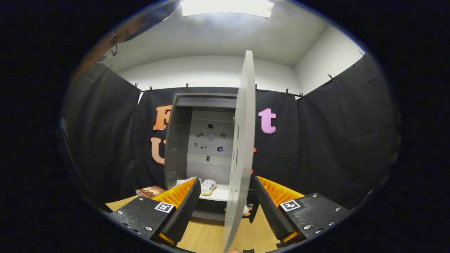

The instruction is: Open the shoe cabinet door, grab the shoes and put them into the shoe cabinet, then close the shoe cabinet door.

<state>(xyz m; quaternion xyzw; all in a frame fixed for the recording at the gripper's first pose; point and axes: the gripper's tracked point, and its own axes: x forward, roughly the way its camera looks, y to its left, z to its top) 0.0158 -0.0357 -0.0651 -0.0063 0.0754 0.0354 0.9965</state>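
Stands open: tall grey flat-panel shoe cabinet [182,140] against the black cloth wall, its pale grey door [242,140] swung out edge-on toward the camera. Already inside, on the white lower shelf [219,194]: pair of white low-top shoes [207,186], resting beyond the left fingertip and partly hidden by it. So, judged from this: opening done, shoes placed, only the closing left.

Spread wide, the gripper [225,207], with the door's edge running between its two fingers and neither clearly touching the panel; possibly lined up to push or swing the door shut, though contact cannot be told here. Nothing held.

Around: light wooden floor [207,239] under the fingers, a brown patterned flat item, perhaps a box or a book [150,191], lying on the floor left of the cabinet, small dark markers [210,138] stuck on the cabinet's back wall. Low behind the door, something dark and pale near the cabinet's foot, too obscured to name. Nothing evident in the door's swing path.
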